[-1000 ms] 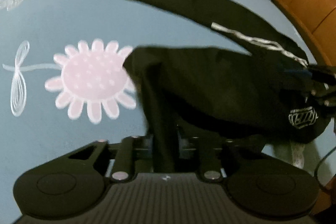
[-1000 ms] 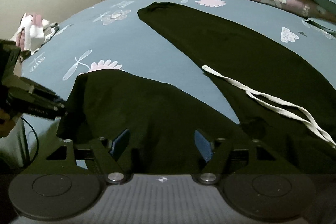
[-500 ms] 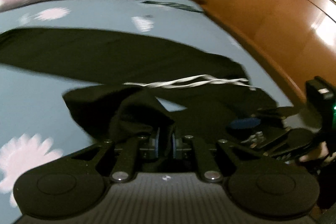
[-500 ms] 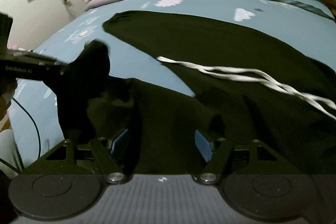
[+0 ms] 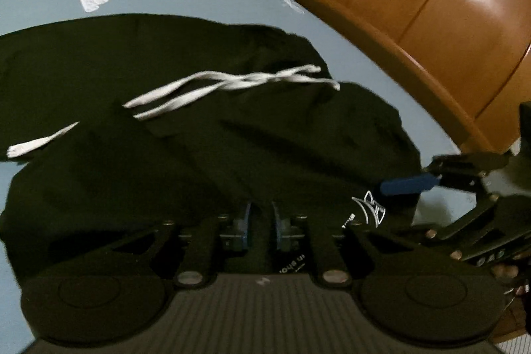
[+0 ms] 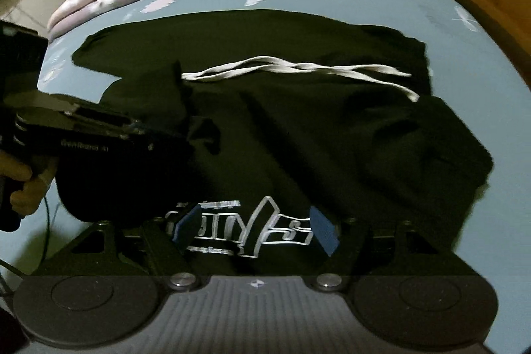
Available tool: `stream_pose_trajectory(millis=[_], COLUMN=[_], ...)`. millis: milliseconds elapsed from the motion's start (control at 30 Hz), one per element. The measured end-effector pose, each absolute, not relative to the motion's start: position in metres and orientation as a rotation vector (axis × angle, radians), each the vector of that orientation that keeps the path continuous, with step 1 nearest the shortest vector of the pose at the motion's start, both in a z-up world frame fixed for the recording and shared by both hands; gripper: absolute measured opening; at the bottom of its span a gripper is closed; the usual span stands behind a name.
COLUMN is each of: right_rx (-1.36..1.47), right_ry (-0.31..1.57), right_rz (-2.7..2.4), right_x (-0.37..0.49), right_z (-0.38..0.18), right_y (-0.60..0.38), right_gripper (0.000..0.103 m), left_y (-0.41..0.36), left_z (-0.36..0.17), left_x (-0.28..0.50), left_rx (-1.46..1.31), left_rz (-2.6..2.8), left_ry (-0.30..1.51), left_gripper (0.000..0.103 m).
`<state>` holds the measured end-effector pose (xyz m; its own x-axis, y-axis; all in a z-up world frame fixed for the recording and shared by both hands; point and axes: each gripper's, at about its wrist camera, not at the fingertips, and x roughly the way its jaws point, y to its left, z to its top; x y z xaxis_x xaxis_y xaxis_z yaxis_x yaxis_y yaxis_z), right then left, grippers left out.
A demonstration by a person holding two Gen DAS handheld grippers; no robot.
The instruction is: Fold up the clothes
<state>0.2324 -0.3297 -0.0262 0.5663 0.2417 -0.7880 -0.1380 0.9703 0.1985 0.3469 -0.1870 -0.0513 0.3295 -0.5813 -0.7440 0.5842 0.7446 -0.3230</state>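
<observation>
Two grippers work one black garment (image 6: 298,128), trousers by the look of them, spread on the blue bed (image 6: 481,82) ahead of both jaws. We read the left gripper (image 5: 260,226) as just having been easing apart, dark cloth between its jaws, pads barely clear of it. The right gripper (image 6: 255,231) stands wide, released, over the printed logo (image 6: 245,231), gripping nothing. Fabric looks soft, light, floppy; it will sag and drag. The white drawstring (image 6: 298,68) lies loose beyond the jaws. We judge hems or the waistband the best hold, pinched through all layers.
</observation>
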Motion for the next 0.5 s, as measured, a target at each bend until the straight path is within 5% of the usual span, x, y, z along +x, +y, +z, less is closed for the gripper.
stream_pose_trajectory(millis=[100,233,500], right_rx=[0.12,0.119,0.015], right_ry=[0.922,0.87,0.78], right_rz=[0.22,0.276,0.526], right_x=[0.236,0.245,0.277], right_z=[-0.023,-0.009,0.015], right_y=[-0.331,-0.321,-0.24], right_gripper=[0.076,0.076,0.081], left_y=[-0.179,-0.139,-0.029], left_z=[-0.034,0.002,0.012], left_x=[0.338,0.326,0.311], left_rx=[-0.015,-0.081,-0.213], left_rz=[-0.777,-0.715,-0.314], left_ry=[0.935,0.843,0.835], left_gripper=[0.023,0.047,0.054])
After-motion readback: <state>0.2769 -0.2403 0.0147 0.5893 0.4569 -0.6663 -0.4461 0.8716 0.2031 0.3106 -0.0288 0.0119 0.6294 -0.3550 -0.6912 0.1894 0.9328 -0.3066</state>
